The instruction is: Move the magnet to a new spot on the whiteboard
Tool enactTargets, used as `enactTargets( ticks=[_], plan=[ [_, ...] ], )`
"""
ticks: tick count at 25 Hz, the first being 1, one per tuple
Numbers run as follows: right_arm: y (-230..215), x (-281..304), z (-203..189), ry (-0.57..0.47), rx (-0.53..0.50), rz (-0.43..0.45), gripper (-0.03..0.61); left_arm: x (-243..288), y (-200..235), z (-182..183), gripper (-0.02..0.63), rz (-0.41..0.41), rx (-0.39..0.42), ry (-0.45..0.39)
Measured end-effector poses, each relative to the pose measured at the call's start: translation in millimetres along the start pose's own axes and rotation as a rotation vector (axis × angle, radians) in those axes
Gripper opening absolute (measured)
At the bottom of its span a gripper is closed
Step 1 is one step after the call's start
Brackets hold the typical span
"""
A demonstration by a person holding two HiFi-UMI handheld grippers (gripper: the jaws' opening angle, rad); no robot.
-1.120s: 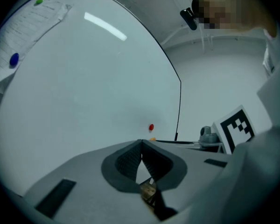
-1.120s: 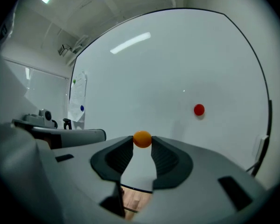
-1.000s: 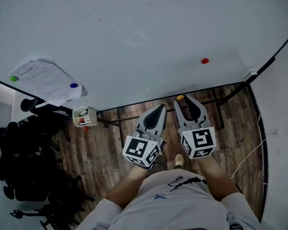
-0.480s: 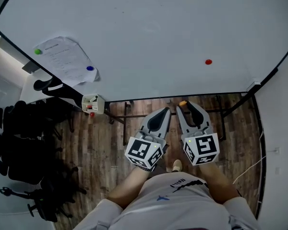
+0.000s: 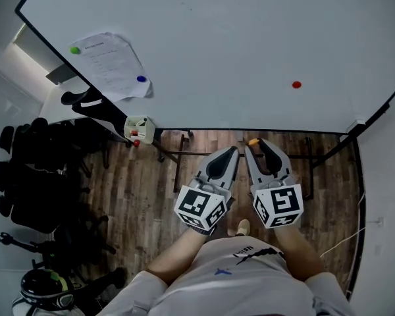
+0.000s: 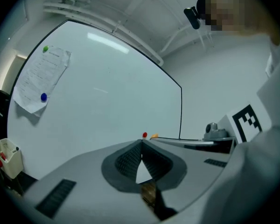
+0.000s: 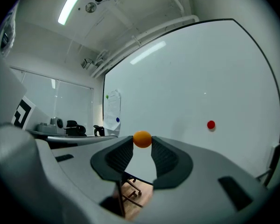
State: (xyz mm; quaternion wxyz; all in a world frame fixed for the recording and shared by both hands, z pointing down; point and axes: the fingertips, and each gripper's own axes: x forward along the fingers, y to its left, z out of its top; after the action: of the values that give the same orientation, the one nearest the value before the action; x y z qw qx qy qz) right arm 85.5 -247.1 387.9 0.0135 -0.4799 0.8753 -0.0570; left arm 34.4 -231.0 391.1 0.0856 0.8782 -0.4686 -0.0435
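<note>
One orange magnet [image 7: 142,139] sits pinched at the tips of our right tool [image 5: 255,143], bottom middle. Our left tool [image 5: 233,150] is pressed together, empty. That thin hold could let it drop before the whiteboard [image 5: 217,45].

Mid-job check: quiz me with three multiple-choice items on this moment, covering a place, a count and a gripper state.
1. Where does the red magnet sit on the whiteboard in the head view?
A. Alone, on the right part
B. On the paper sheet
C. At the top left corner

2. How many magnets pin the paper sheet?
A. One
B. Two
C. Four

3. What is the right gripper doing?
A. Open and empty
B. Shut on the orange magnet
C. Gripping the paper sheet

Answers:
1. A, it sits on bare board far from the sheet.
2. B, a green magnet and a blue magnet.
3. B, the orange magnet sits pinched between its tips.
</note>
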Motion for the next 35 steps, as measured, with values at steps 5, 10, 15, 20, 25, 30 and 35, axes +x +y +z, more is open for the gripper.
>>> enactTargets(
  ticks=[5, 10, 15, 20, 25, 30, 35],
  plan=[
    [20, 10, 1, -0.006, 0.013, 0.053, 0.13, -16, 11, 8, 0.012, 0.053, 0.034, -0.011],
    [44, 26, 4, -0.009, 0.008, 0.103, 0.13, -32, 34, 18, 0.012, 0.105, 0.051, -0.035],
    [68, 55, 5, -0.006, 0.009, 0.135, 0.13, -47, 71, 29, 0.012, 0.147, 0.068, -0.053],
    [99, 95, 5, 0.008, 0.017, 0.162, 0.13, -63, 116, 40, 0.012, 0.173, 0.076, -0.069],
    [132, 138, 8, 0.014, 0.008, 0.169, 0.13, -75, 162, 51, 0.012, 0.177, 0.077, -0.079],
    [157, 186, 8, 0.026, 0.006, 0.157, 0.13, -81, 210, 63, 0.012, 0.167, 0.079, -0.091],
    [177, 231, 2, 0.051, 0.026, 0.142, 0.13, -87, 254, 67, 0.012, 0.158, 0.058, -0.095]
  ],
)
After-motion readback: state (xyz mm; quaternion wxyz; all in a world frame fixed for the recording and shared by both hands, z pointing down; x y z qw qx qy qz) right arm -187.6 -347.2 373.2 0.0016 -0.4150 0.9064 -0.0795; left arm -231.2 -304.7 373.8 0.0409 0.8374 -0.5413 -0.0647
